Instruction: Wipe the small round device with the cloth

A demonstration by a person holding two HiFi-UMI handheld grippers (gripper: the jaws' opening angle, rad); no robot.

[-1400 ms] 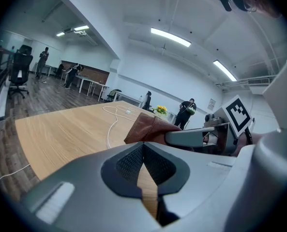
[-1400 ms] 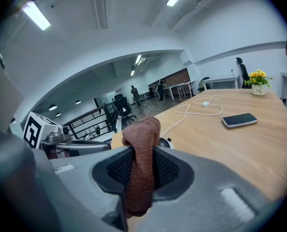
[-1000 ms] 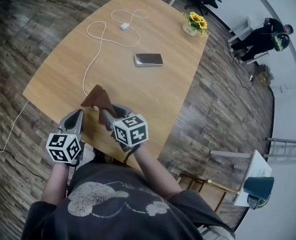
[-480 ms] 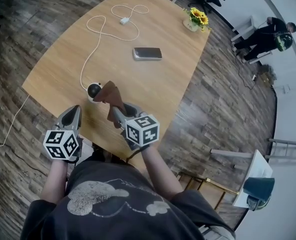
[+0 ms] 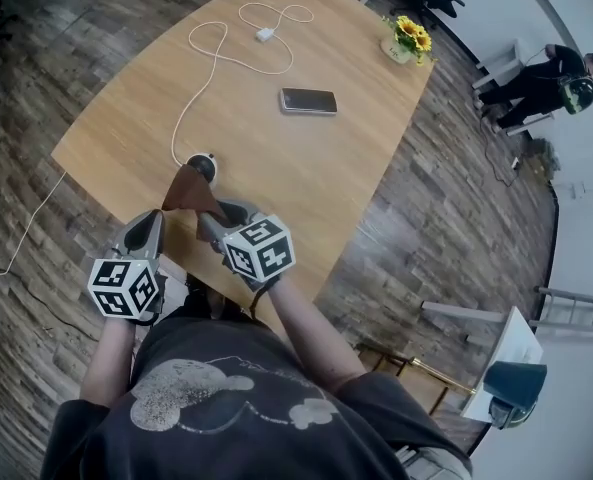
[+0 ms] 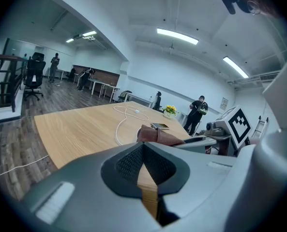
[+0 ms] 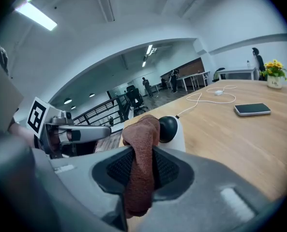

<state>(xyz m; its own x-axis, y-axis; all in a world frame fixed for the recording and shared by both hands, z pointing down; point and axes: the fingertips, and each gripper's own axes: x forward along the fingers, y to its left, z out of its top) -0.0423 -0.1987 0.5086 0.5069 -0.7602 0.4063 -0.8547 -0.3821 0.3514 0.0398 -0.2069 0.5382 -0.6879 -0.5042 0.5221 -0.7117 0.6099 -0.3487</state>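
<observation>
Cloth (image 5: 188, 190) slid left over device (image 5: 205, 164), pinched by right gripper (image 7: 140, 167); left gripper (image 6: 143, 161) jaws closed.

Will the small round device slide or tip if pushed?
The small round white device looks light and stands unheld on the smooth wooden table, so it probably slides. Its white cable may tug it back. The brown cloth droops from the right hand-held gripper, so pushes are likely soft.
</observation>
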